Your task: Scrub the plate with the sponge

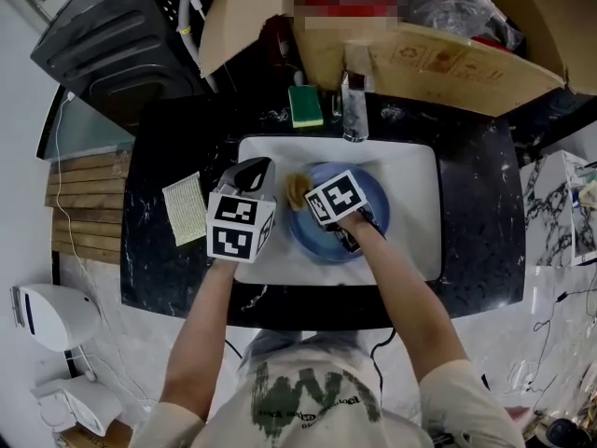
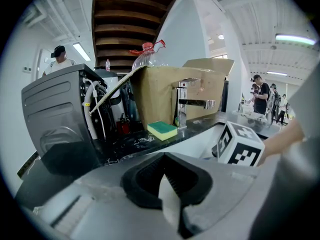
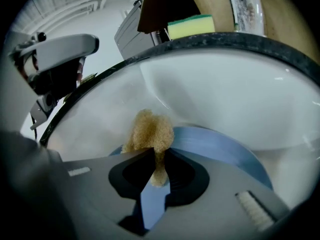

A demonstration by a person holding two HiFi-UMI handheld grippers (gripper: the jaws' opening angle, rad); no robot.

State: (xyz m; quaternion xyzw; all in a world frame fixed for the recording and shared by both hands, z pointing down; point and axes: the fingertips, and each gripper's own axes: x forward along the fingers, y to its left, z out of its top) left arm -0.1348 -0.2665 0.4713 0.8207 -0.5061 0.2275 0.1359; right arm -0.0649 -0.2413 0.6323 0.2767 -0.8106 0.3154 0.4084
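A blue plate [image 1: 359,215] lies in the white sink [image 1: 410,171]. My right gripper [image 1: 304,196] hangs over the plate's left part, shut on a tan sponge [image 1: 297,190]. In the right gripper view the sponge [image 3: 149,130] sticks out from between the jaws [image 3: 152,156], its far end over the left edge of the plate [image 3: 220,146]. My left gripper [image 1: 254,170] hovers at the sink's left rim, beside the plate and apart from it. In the left gripper view its jaws [image 2: 167,184] are shut with nothing held.
A green and yellow sponge [image 1: 305,105] lies on the black counter [image 1: 476,157] behind the sink, left of the chrome faucet [image 1: 354,110]. A pale cloth [image 1: 185,209] lies on the counter at left. Cardboard boxes [image 1: 438,59] and a grey appliance [image 1: 112,45] stand behind.
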